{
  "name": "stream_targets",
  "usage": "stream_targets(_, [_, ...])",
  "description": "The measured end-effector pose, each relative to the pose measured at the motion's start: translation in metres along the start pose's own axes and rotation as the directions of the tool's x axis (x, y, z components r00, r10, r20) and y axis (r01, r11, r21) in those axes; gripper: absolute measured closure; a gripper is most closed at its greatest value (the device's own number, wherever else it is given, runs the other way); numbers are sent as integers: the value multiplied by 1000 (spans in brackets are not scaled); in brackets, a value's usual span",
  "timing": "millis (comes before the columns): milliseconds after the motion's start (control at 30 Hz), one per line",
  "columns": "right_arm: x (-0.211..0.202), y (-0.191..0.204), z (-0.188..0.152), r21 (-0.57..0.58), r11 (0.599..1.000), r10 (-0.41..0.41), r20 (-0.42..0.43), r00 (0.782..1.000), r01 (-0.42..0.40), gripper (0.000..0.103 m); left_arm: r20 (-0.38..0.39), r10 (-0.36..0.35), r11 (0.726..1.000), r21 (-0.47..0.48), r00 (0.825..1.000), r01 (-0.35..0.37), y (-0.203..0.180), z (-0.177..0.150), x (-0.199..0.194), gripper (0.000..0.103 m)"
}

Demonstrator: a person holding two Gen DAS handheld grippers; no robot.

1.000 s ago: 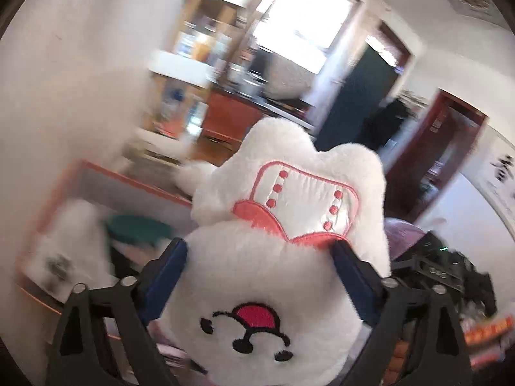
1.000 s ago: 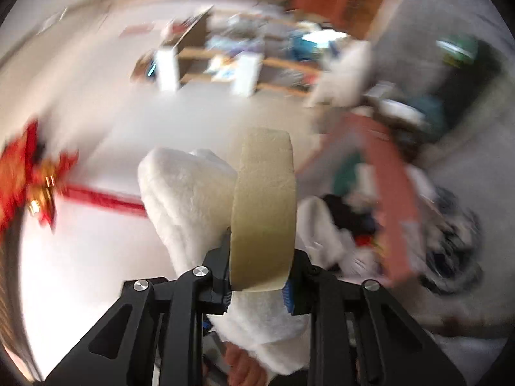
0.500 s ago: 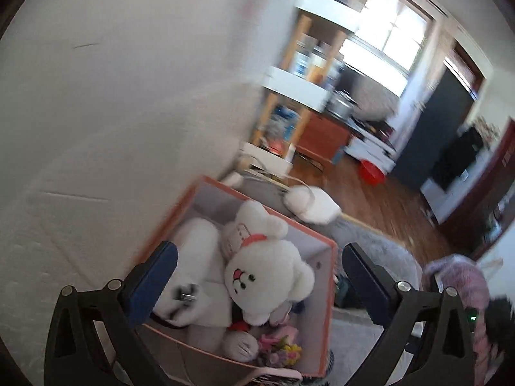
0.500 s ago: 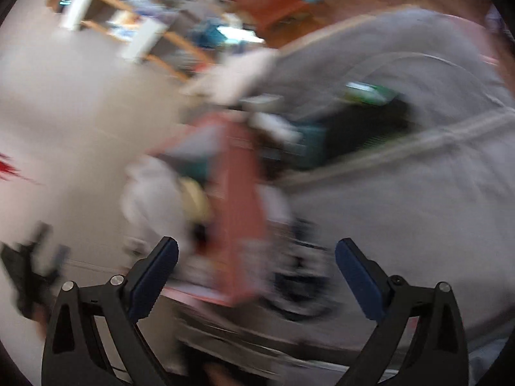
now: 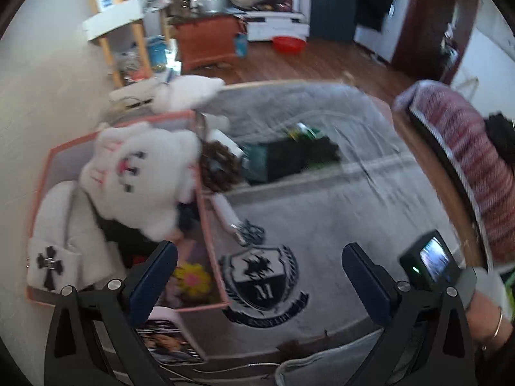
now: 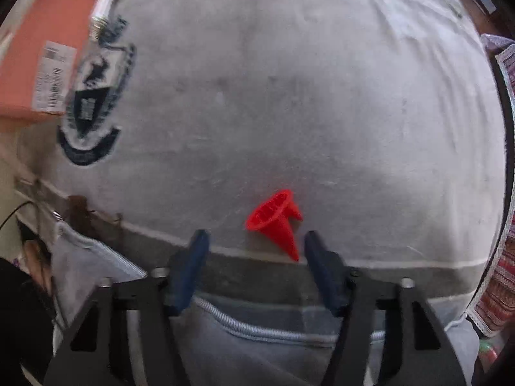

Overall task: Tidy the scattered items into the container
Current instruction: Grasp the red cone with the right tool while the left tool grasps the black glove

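Pink box (image 5: 206, 225), left of frame, already holds white plush (image 5: 138, 173). Left gripper (image 5: 259, 273) spread wide, empty. Right gripper (image 6: 256, 251) closing around red cone (image 6: 276, 222), lower centre, not yet pinched.

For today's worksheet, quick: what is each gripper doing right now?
Left gripper: open, holding nothing.
Right gripper: jaws closing, nothing gripped; red cone lies just ahead of them.
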State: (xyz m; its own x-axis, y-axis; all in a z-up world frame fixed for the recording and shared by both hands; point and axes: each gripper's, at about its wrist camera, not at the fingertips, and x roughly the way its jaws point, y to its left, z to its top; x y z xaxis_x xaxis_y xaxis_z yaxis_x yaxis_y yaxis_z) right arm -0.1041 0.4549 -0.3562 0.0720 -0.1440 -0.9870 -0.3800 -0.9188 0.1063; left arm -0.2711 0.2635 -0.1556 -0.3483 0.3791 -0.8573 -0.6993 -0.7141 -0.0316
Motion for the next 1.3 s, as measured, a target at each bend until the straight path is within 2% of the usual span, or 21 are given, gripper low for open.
stream_targets(67, [2, -11, 2, 37, 999, 32, 7, 999, -32, 80, -13, -4, 1000, 14, 1000, 4, -10, -4, 7, 0])
stream_targets(100, [-4, -19, 2, 69, 993, 93, 41, 995, -96, 89, -18, -1, 1000, 23, 1000, 1, -14, -6, 10, 0])
stream_targets(133, [-12, -30, 1, 104, 978, 173, 88, 981, -181, 89, -18, 13, 999, 36, 1000, -12, -17, -5, 14, 0])
stream_targets(200, [-28, -51, 0, 155, 936, 286, 184, 941, -315, 89, -10, 74, 994, 76, 997, -73, -25, -3, 22, 0])
stream_targets(233, [-35, -62, -1, 172, 908, 340, 232, 911, -382, 89, -9, 112, 988, 106, 994, -110, -33, 3, 30, 0])
stream_targets(300, [-43, -77, 1, 188, 868, 398, 288, 871, -459, 89, -2, 130, 980, 153, 992, -128, -48, 19, 51, 0])
stream_targets(333, [-44, -83, 4, 197, 852, 415, 307, 856, -484, 89, 6, 131, 977, 169, 991, -130, -54, 29, 64, 0])
stream_targets(400, [-41, -91, 6, 211, 836, 433, 316, 844, -507, 89, 2, 116, 971, 208, 993, -114, -71, 52, 100, 0])
stream_targets(533, [-30, -95, 14, 222, 795, 489, 315, 813, -564, 89, -82, 108, 958, 276, 991, -82, -101, 88, 191, 0])
stream_targets(633, [-24, -96, 17, 222, 756, 542, 313, 780, -615, 89, -208, 96, 964, 262, 973, -39, -109, 108, 261, 0])
stream_targets(700, [-18, -93, 20, 220, 728, 580, 310, 754, -650, 89, -249, 116, 964, 260, 961, -49, -107, 115, 297, 1])
stream_targets(733, [-17, -94, 22, 220, 719, 590, 310, 746, -660, 89, -260, 105, 967, 251, 960, -38, -104, 119, 306, 9])
stream_targets(767, [-16, -94, 24, 218, 714, 596, 310, 741, -665, 89, -275, 58, 980, 201, 960, -2, -97, 123, 310, 35])
stream_targets(800, [-16, -94, 25, 216, 714, 597, 310, 740, -666, 89, -290, 22, 991, 131, 957, 17, -89, 129, 309, 51])
stream_targets(833, [-15, -94, 25, 216, 715, 596, 308, 742, -665, 89, -306, -1, 997, 69, 952, 24, -79, 135, 305, 88])
stream_targets(900, [-15, -94, 27, 220, 715, 595, 308, 743, -664, 89, -335, -91, 996, -10, 938, 93, -66, 139, 291, 91])
stream_targets(967, [-17, -94, 26, 220, 709, 597, 318, 736, -670, 89, -308, -161, 987, -64, 938, 148, -56, 137, 262, 91])
stream_targets(1000, [-19, -94, 24, 217, 705, 599, 327, 730, -675, 89, -291, -213, 976, -104, 933, 190, -51, 133, 245, 91])
stream_targets(1067, [-23, -94, 22, 213, 699, 601, 342, 722, -683, 89, -247, -330, 939, -182, 911, 291, -42, 120, 202, 91])
stream_targets(1233, [-28, -94, 16, 217, 706, 588, 350, 729, -674, 89, -94, -413, 891, -250, 906, 380, -17, 91, 82, 91])
stream_targets(1300, [-28, -95, 14, 220, 708, 583, 354, 732, -671, 89, 0, -427, 867, -284, 904, 409, 4, 79, 31, 90])
